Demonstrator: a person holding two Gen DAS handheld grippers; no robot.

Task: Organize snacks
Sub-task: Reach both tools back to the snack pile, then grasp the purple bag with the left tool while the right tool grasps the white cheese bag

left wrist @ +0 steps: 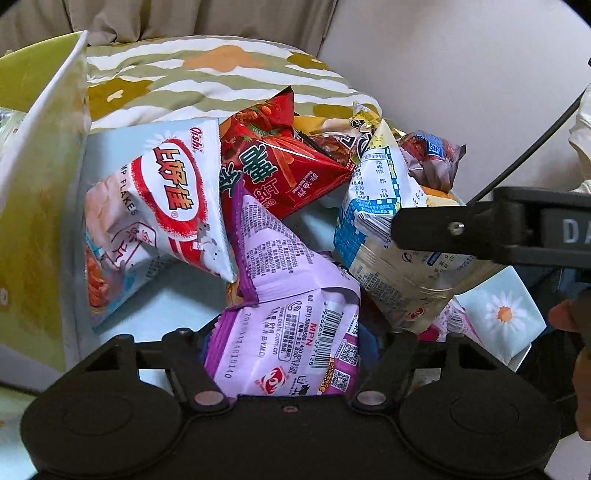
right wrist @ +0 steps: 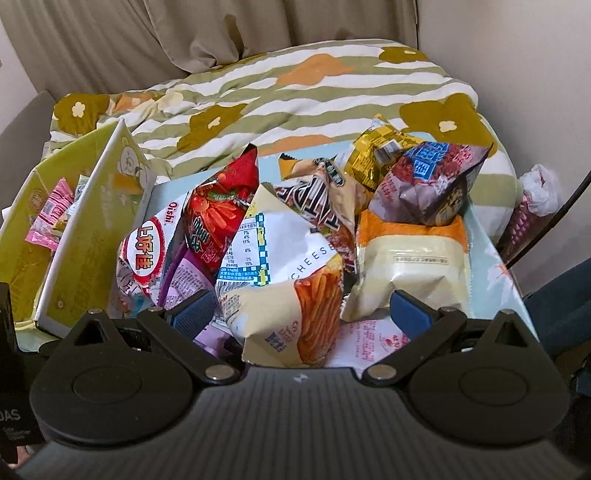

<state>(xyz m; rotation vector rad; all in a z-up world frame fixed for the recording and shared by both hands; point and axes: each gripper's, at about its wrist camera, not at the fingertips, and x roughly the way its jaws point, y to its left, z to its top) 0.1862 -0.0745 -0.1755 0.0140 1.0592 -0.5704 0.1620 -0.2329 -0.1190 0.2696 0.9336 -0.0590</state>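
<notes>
Snacks are heaped on a pale blue sheet (left wrist: 177, 299) on a bed, beside an open yellow-green box (right wrist: 92, 236) at the left, where a few small pink packets (right wrist: 48, 218) are already seen.

Left gripper (left wrist: 291, 354): the purple bag (left wrist: 295, 332) sits between the jaws, which appear closed in on its lower end; a firm pinch is likely but the contact itself is hidden. Right gripper (right wrist: 299, 314): jaws spread, with the cheese-stick bag (right wrist: 273, 280) between the blue pads (right wrist: 195, 310) and no squeeze seen.

Risks, as judged:
- The purple bag is tucked under the white Oishi bag (left wrist: 166, 206) and the red bag (left wrist: 280, 166); if it is pulled, neighbours may be dragged or toppled off the heap.
- Slippery film and puffed air make a corner pinch weak, so a slip is possible. Too hard a squeeze may crush the chips.
- The two grippers are close together; the right one is seen reaching across the cheese-stick bag in the left view, so a collision is possible.
- The soft bedding gives under pressure, so bags may shift.

Room: a striped floral quilt (right wrist: 295, 92) lies behind the heap, beige curtains (right wrist: 221, 33) behind that, and a plain wall at the right.
</notes>
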